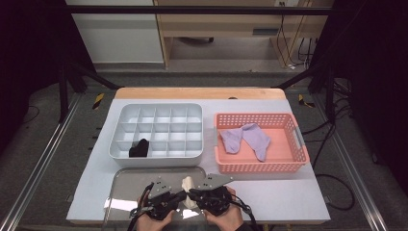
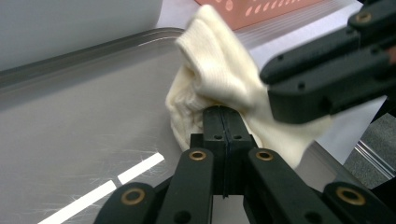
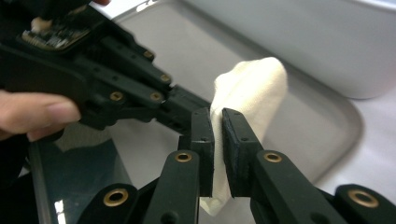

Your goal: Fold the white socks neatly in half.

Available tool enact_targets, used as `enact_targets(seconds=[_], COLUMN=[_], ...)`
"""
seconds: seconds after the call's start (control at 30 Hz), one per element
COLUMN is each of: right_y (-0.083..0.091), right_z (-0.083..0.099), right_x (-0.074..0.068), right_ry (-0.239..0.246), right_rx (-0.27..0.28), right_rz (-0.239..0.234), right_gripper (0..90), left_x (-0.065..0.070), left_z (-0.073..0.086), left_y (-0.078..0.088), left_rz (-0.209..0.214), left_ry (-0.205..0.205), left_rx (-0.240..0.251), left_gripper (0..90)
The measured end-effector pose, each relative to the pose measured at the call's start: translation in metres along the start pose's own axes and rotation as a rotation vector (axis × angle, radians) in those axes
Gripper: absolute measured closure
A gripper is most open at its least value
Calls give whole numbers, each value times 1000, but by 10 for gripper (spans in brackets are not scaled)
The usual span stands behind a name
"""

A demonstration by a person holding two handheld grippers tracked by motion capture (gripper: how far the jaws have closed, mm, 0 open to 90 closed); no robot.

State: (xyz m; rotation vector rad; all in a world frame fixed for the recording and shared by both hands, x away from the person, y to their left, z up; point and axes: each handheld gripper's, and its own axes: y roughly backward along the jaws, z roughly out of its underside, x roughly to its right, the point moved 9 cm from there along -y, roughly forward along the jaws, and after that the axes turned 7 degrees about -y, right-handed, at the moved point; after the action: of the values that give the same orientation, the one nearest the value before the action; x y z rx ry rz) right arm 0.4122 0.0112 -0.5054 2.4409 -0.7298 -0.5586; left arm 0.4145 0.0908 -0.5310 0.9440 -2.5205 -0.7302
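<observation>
1. The cream-white knitted fabric sock [image 1: 188,185] is bunched up over the flat grey metal tray [image 1: 126,180] at the near edge of the table, held between the two grippers and not lying flat; part of it stands up above the jaws.
2. The left gripper [image 2: 223,122] has its jaws clenched tight on a fold of the sock, the pads pressed together with cloth pinched at their tips.
3. The right gripper [image 3: 217,128] grasps the sock too: its jaws stand a little apart with a thin layer of fabric between the pads.
4. The step in hand looks like folding or rolling the sock into a compact bundle. To do it well, I judge both grips should stay firm while the hands work close together, so that no loose end slips free and unrolls.
5. Keep the bundle low over the tray, so a dropped end lands there.
6. Beyond the tray sits the pale grey plastic organiser box with many square compartments [image 1: 195,107]; a black rolled sock [image 1: 139,148] already fills one near-row cell, so an empty cell beside it seems the likely target.
7. To the right stands the salmon-pink perforated plastic basket [image 1: 261,167], holding a pair of lilac socks [image 1: 245,138] that probably wait their turn.
</observation>
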Motion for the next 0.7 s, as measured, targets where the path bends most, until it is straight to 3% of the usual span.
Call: enact_targets(seconds=[0.23,0.4,0.7], right_y=[-4,-7,-18], right_z=[4,2,6], right_x=[1,-2,-9], right_ry=[-7,0,14], right_rx=[-27,-31,-14], right_rz=[17,16,11], right_gripper=[836,831,828], left_x=[-13,-13,-17], left_z=[0,9,10], left_y=[12,6,8], left_rz=[-3,3,14], left_ry=[25,27,47], left_rx=[12,-22,-27], left_gripper=[893,893,894])
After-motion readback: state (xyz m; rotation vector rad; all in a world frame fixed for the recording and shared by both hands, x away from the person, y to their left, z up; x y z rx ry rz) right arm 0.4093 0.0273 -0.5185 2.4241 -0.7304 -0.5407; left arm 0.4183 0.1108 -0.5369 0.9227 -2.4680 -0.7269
